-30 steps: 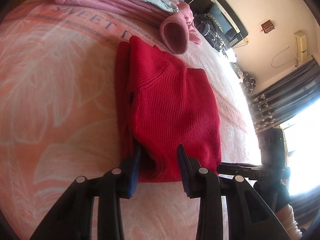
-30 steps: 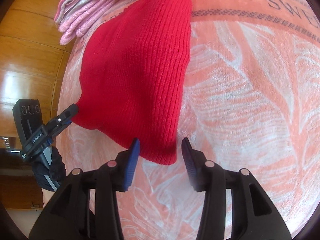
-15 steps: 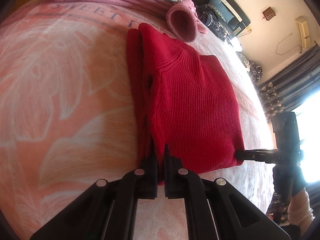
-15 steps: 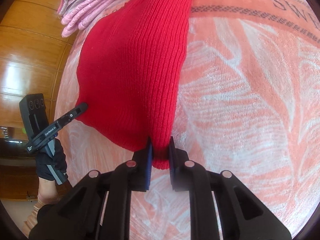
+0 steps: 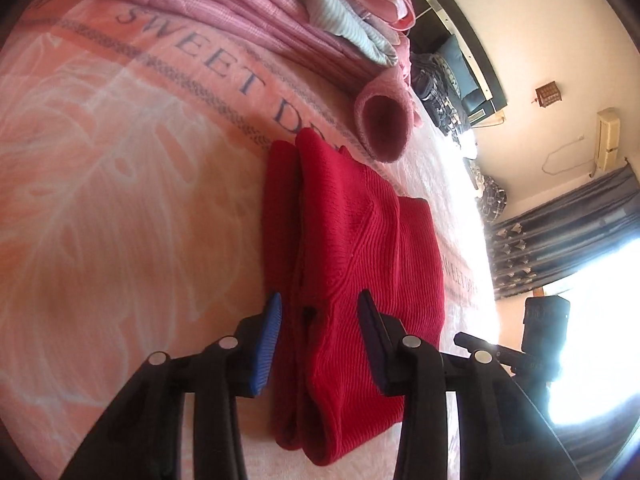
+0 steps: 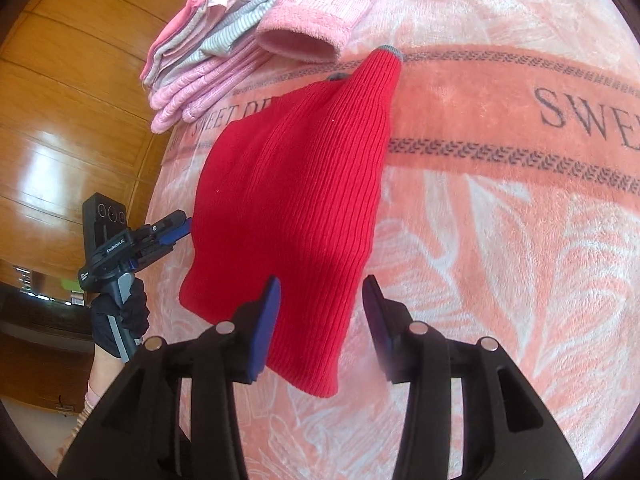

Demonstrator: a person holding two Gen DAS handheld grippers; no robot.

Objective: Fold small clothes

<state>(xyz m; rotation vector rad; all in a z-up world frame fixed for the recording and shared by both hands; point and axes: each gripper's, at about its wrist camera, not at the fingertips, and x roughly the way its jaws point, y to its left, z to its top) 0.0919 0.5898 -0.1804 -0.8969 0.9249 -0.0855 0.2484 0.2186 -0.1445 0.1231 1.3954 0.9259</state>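
I see the folded red sweater (image 5: 352, 264) lying flat on the pink bedspread (image 5: 120, 200), just in front of the stack of pink clothes (image 5: 256, 12). My left tool (image 5: 319, 308) has its jaws spread, straddling the near folded edge without pinching it. My right tool (image 6: 322, 290) is likewise parted over the sweater's corner, and a gloved hand (image 6: 120, 320) grips the left handle.

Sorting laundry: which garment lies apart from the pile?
The red knit sweater, folded alone on the blanket; the pink and striped clothes are stacked together.
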